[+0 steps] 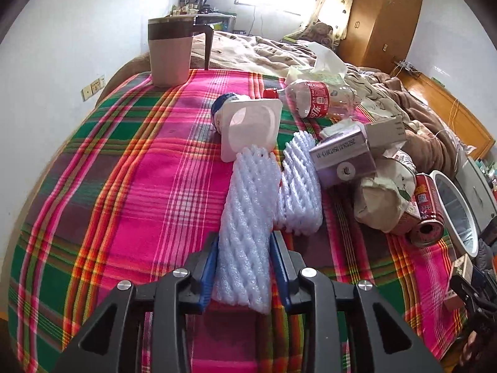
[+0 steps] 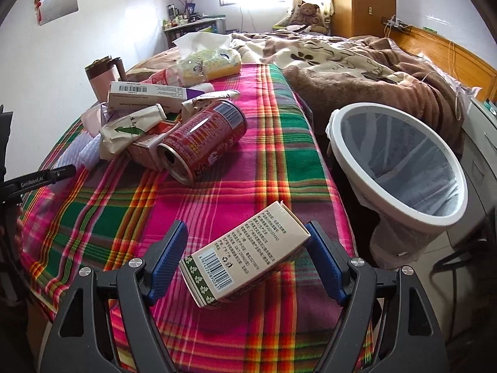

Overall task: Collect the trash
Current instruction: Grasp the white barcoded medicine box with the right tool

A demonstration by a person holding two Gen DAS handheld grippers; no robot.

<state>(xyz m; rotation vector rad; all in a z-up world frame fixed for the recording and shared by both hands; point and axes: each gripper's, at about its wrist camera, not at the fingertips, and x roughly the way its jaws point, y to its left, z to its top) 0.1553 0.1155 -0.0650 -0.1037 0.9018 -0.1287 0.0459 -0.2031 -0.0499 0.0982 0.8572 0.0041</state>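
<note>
in the left wrist view the left gripper (image 1: 243, 259) has its blue pads pressed against both sides of a white foam net sleeve (image 1: 248, 211), which lies on the plaid blanket (image 1: 124, 171) and runs up to a white plastic cup (image 1: 251, 129). in the right wrist view the right gripper (image 2: 247, 259) stands wide apart around a small beige carton (image 2: 245, 255) lying on the blanket, its right pad at the carton's corner and its left pad clear of it, with the white-rimmed bin (image 2: 397, 161) just right of the blanket's edge and a red can (image 2: 203, 141) on its side farther up the blanket.
</note>
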